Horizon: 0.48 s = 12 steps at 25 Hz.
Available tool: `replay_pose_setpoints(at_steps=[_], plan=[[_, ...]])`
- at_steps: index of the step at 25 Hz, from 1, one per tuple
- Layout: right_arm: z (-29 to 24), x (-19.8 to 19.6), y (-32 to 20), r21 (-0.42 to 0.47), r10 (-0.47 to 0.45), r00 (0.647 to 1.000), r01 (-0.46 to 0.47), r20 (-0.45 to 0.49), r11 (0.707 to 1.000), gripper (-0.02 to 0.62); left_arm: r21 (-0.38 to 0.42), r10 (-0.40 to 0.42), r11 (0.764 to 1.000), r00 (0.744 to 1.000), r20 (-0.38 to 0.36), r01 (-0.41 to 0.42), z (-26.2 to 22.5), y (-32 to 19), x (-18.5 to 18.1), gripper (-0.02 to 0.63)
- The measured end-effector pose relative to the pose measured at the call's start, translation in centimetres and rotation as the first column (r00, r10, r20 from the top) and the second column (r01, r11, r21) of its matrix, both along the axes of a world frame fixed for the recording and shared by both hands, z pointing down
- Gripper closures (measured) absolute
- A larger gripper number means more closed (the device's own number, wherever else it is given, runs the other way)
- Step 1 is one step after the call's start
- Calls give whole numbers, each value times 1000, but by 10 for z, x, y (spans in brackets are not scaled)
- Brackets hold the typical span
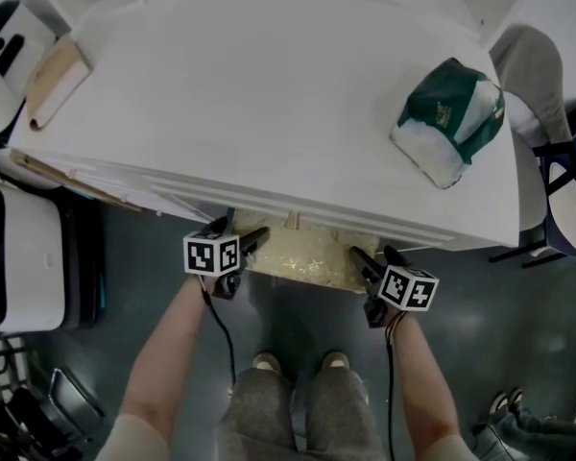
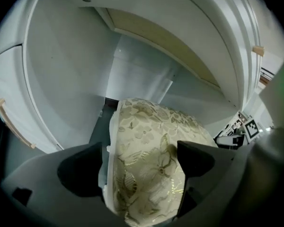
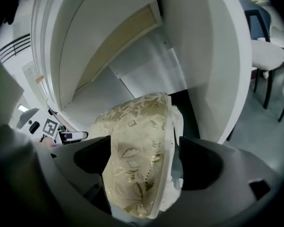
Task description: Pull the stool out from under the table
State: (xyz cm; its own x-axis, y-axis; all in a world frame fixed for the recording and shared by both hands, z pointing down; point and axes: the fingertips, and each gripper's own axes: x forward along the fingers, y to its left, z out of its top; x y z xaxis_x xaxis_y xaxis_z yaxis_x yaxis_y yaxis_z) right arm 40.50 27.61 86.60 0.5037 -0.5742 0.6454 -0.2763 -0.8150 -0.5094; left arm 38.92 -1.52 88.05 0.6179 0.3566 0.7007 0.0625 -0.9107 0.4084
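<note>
Stool (image 2: 146, 174) wears gold-leaf fabric; logo on cap (image 1: 449, 113) unreadable.

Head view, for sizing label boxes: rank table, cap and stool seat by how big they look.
1. The table, by far.
2. The cap and stool seat look alike; the seat is mostly hidden.

Two grippers — left gripper (image 1: 245, 229), right gripper (image 1: 374, 254) — one stool (image 1: 302, 257), one table (image 1: 269, 113), one cap (image 1: 451, 118).
</note>
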Motion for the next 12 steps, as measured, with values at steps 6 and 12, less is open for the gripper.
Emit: replay_pose_setpoints(at_steps=[6, 12], plan=[[14, 6, -4, 40, -9, 1000, 9, 9, 999, 135, -58, 86, 995, 996, 25, -84, 13, -3, 7, 71], [17, 9, -21, 117, 13, 1000, -13, 1, 993, 133, -162, 113, 980, 993, -18, -114, 17, 6, 11, 74]])
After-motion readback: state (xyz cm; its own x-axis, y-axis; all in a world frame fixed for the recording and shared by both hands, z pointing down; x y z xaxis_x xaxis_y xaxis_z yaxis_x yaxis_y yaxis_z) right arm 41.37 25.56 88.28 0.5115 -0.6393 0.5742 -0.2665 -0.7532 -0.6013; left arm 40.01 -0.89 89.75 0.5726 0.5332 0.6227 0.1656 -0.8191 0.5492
